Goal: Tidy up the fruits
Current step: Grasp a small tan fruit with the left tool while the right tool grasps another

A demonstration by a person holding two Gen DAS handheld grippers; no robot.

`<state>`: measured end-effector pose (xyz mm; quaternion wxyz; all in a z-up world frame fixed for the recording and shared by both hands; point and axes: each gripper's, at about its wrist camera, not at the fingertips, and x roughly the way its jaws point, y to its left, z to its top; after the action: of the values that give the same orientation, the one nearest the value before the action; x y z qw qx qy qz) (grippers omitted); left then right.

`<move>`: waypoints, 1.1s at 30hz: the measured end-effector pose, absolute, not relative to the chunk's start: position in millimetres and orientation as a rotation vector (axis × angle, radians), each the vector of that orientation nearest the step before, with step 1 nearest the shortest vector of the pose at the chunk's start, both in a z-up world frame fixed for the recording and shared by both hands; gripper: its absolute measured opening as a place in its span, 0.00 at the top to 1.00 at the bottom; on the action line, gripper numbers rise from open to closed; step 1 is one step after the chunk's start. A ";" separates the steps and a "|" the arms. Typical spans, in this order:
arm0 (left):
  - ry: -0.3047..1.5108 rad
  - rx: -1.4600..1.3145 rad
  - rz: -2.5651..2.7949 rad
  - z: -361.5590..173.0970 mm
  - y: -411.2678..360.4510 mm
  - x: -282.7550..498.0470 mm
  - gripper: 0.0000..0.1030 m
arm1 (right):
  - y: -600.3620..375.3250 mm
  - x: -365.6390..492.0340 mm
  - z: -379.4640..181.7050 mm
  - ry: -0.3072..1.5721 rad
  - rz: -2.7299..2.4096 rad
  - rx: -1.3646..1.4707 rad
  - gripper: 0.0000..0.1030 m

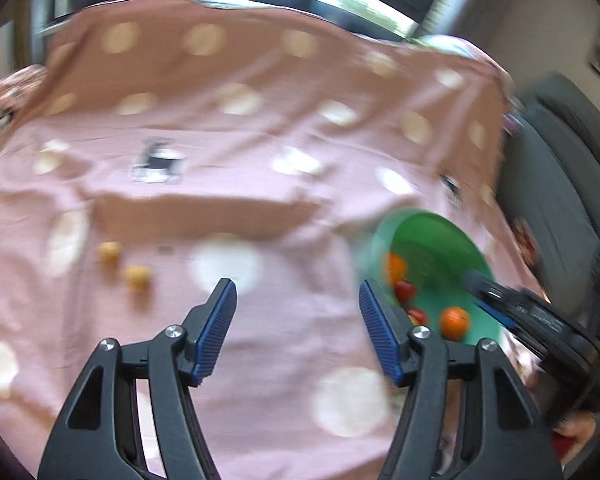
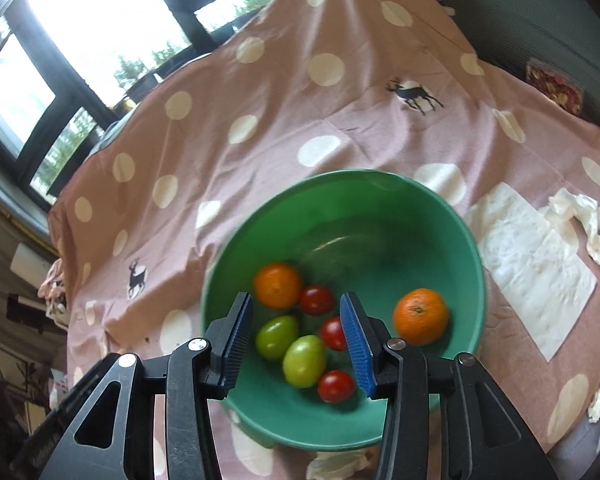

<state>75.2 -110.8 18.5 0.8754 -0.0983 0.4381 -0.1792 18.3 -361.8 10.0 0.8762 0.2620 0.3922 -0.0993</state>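
A green bowl sits on the pink dotted tablecloth. It holds two oranges, two green fruits and three small red tomatoes. My right gripper hovers open just above the bowl's near side, its pads pressing on nothing. The left wrist view is blurred. There my left gripper stands open and empty over bare cloth, left of the bowl. Two small yellowish fruits lie on the cloth at the left. The right gripper reaches over the bowl's rim.
A white paper napkin and crumpled tissues lie right of the bowl. A grey sofa borders the table's right edge, with a snack bag on it. Windows stand behind the far edge. A blurred brown flat shape lies mid-table.
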 end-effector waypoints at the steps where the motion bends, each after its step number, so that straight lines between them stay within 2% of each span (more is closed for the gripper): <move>1: 0.920 -0.234 -0.339 14.6 -97.0 79.9 0.38 | -355.9 20.2 11.8 0.814 -0.191 0.533 0.55; 9: 1.008 -0.414 -0.184 -16.8 -27.6 121.7 0.41 | -291.9 51.2 13.3 0.822 0.097 0.461 0.55; 14: 1.033 -0.463 -0.158 -32.5 -15.7 140.9 0.55 | -249.9 70.0 2.7 0.869 0.249 0.432 0.55; 19: 1.089 -0.455 -0.088 -54.5 -11.3 159.9 0.62 | -235.8 76.8 -9.9 0.914 0.240 0.396 0.55; 33: 1.052 -0.471 -0.008 -70.1 -0.8 181.3 0.66 | -220.9 94.7 -27.0 0.943 0.249 0.365 0.55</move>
<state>181.3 -0.8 -70.1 0.8385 -0.2228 0.4973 -0.0039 94.7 -220.9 -27.0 0.8675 0.1745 0.4503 0.1191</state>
